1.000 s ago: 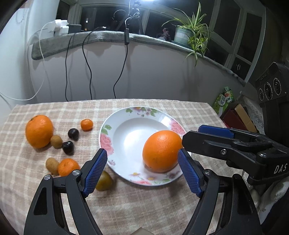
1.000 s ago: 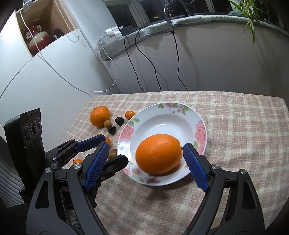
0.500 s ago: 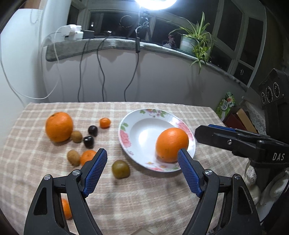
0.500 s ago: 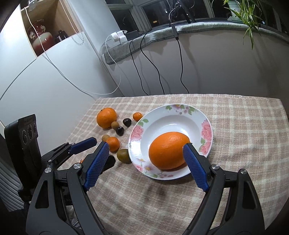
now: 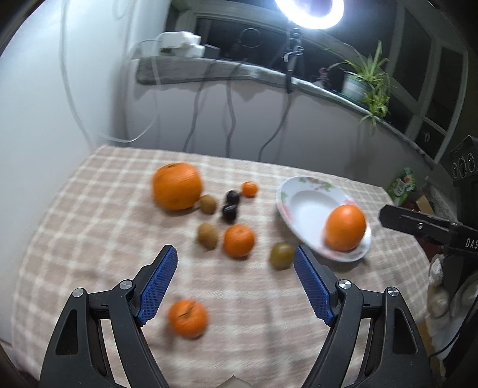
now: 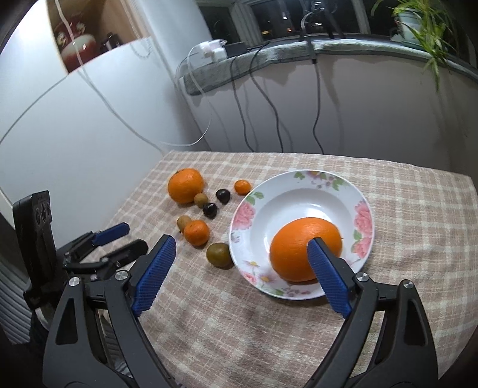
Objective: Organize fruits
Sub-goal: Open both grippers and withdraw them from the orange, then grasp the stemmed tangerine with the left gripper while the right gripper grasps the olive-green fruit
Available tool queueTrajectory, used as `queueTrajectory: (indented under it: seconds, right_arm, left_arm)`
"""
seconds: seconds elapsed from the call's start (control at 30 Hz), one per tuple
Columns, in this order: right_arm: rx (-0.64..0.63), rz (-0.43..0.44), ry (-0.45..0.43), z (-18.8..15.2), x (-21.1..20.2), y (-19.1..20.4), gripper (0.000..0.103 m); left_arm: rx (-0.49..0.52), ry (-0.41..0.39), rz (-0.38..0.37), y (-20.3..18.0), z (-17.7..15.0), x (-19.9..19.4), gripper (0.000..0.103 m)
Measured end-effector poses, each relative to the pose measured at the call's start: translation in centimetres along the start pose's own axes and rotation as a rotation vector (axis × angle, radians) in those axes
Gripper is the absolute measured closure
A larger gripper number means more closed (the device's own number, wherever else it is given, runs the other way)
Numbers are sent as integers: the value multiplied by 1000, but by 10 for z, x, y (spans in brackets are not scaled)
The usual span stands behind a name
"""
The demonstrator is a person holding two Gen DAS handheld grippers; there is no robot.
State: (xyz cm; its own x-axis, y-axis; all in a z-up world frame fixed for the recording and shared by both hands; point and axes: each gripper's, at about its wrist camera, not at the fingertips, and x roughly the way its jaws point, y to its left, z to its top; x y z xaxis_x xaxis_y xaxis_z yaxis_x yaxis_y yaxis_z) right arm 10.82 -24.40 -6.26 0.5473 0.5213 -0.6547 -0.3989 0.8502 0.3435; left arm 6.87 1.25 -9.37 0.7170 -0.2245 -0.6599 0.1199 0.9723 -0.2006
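A flowered white plate (image 6: 363, 215) (image 5: 288, 197) holds one large orange (image 6: 298, 250) (image 5: 345, 228). Left of it on the checked cloth lie another large orange (image 5: 177, 190) (image 6: 185, 185), several small mandarins, one (image 5: 239, 240) mid-table and one (image 5: 187, 318) nearest me, brown kiwis (image 5: 207, 235), two dark plums (image 5: 229, 212) and a green fruit (image 5: 280, 255) (image 6: 218, 253). My left gripper (image 5: 234, 285) is open and empty above the cloth, the near mandarin just below its jaws. My right gripper (image 6: 240, 274) is open and empty, its right finger in front of the plated orange.
The table sits against a white wall with hanging cables (image 6: 316, 98). A sill above holds a potted plant (image 5: 364, 83) and a ring light (image 5: 307, 12). Boxes (image 5: 404, 186) stand beyond the table's right edge. The right gripper's body (image 5: 430, 228) shows beside the plate.
My left gripper has swung left and back from the plate; the loose fruits now lie ahead of it. My right gripper has drawn back and up from the plated orange.
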Motion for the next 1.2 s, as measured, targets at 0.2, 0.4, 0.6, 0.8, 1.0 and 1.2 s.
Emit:
queueTrajectory:
  seconds: [0.2, 0.4, 0.6, 0.8, 1.0, 1.2]
  right_arm:
    - [-58, 21, 25, -4, 10, 18, 11]
    - [-103, 21, 57, -18, 23, 34, 11]
    - [-112, 10, 94, -42, 43, 44, 11]
    - [-95, -29, 119, -55, 61, 45, 29]
    - [-47, -47, 142, -52, 81, 41, 44]
    - [-37, -87, 150, -49, 95, 45, 46]
  left_arm:
    - [-24, 14, 51, 24, -20, -12, 23]
    - [-34, 37, 63, 34, -40, -16, 23]
    - [-45, 65, 50, 39, -52, -8, 25]
    - [-61, 89, 23, 43, -56, 3, 39]
    - [-61, 105, -9, 42, -57, 13, 45]
    - [-64, 107, -41, 43, -54, 19, 50]
